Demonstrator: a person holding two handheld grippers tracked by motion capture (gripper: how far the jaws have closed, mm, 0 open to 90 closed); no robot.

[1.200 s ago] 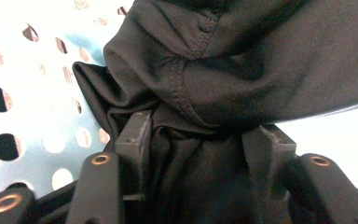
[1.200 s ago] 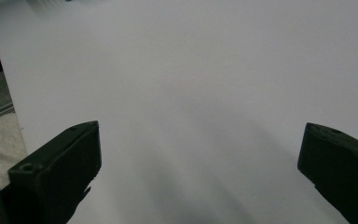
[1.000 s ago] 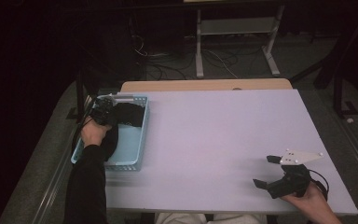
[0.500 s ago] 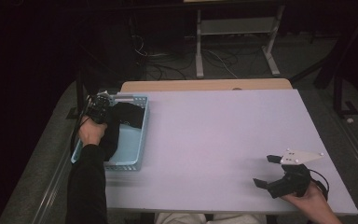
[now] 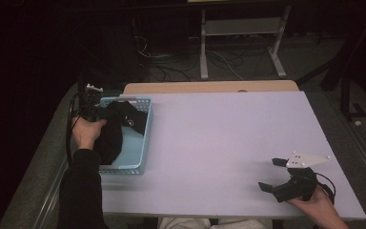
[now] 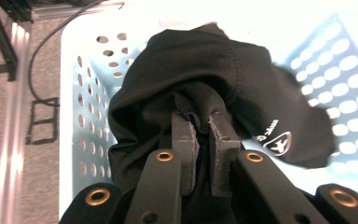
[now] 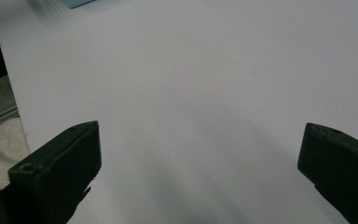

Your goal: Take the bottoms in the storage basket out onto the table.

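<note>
A black garment point(image 5: 119, 126) with a small white logo point(image 6: 276, 141) lies bunched in a light blue perforated basket point(image 5: 140, 143) at the table's left edge. My left gripper point(image 6: 203, 122) is shut on a fold of that black garment, over the basket's far end; in the high view the left gripper point(image 5: 93, 109) sits at the basket's far left corner. My right gripper point(image 5: 272, 174) rests near the table's front right corner, jaws wide apart with nothing between them; the right gripper point(image 7: 198, 140) faces bare white tabletop.
The white table point(image 5: 228, 138) stretches between basket and right gripper. A tan board point(image 5: 209, 87) lies along its far edge. Beyond it, cables and a white metal stand point(image 5: 240, 28) sit on the dark floor. A corner of the basket point(image 7: 79, 2) shows far off.
My left gripper has drawn back toward the basket's far left corner, pulling the black garment with it. The right gripper has not moved.
</note>
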